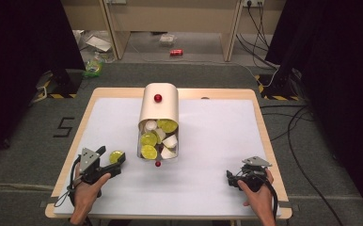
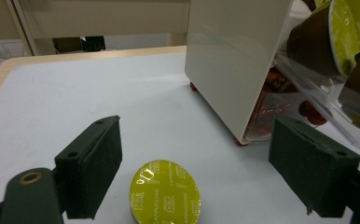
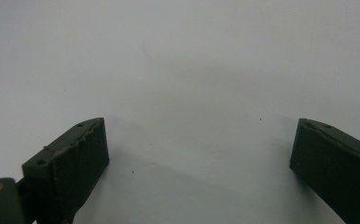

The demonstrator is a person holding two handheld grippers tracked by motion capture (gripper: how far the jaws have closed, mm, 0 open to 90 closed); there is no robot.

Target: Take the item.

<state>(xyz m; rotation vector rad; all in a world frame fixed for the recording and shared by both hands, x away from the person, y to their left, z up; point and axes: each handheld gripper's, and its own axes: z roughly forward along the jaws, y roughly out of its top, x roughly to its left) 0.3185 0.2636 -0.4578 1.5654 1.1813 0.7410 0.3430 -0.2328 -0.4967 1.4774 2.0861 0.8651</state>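
One green capsule (image 2: 165, 192) lies flat on the worktop (image 1: 208, 141) between the left gripper (image 1: 116, 162) jaws, spread wide, untouched; right gripper (image 1: 232, 179) idles open.

Coffee capsule (image 2: 165, 192): round, lime-green foil lid printed "Dolce Gusto Cappuccino", lying flat, lid up, on the white counter (image 2: 75, 93). It sits just left of the cream dispenser (image 2: 234, 60), apart from it; body colour below the lid probably dark, hard to tell.
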